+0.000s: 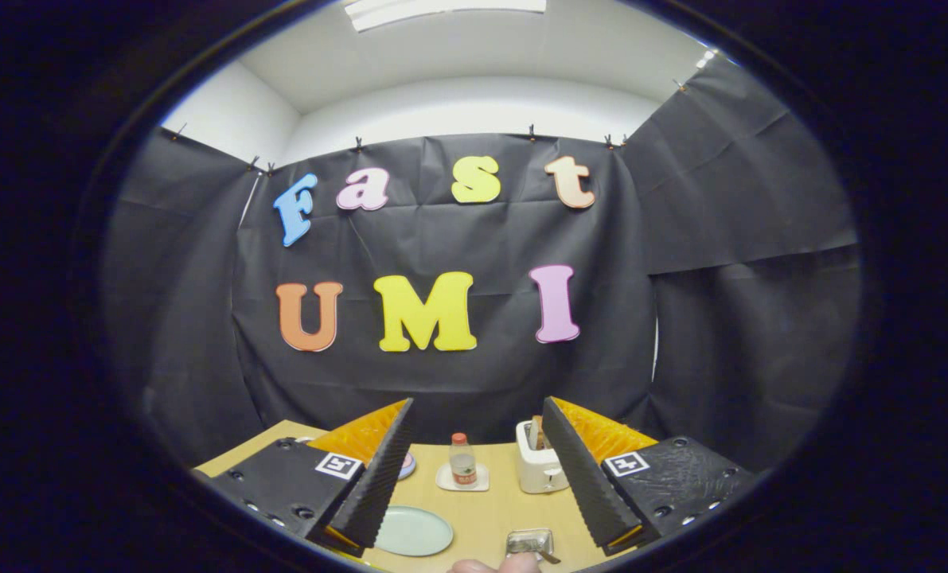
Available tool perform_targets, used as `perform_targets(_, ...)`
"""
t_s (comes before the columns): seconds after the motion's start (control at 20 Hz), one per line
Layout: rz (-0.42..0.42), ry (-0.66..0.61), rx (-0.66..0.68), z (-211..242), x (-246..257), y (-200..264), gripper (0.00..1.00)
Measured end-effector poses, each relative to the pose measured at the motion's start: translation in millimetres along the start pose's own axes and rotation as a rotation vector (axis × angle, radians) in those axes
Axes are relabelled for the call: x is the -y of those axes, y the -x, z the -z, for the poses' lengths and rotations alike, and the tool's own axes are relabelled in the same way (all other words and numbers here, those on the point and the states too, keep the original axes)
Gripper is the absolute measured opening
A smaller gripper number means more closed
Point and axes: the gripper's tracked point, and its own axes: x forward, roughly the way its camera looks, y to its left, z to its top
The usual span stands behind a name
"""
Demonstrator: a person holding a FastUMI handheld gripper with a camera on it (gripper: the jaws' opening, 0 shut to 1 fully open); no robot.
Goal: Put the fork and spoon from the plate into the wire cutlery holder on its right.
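Tool: fingers wide apart, nothing between them, held above the tabletop.
Plate: pale green, just ahead of the left finger; fork and spoon can't be made out.
Holder: right of plate, near a fingertip of a person.
Beyond: bottle on a coaster, toaster beside right finger.
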Motion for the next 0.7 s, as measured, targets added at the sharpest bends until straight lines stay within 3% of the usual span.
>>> perform_targets(0.7, 0.026, -0.039, -0.013, -1.5, -1.9, 4.9, 0.95)
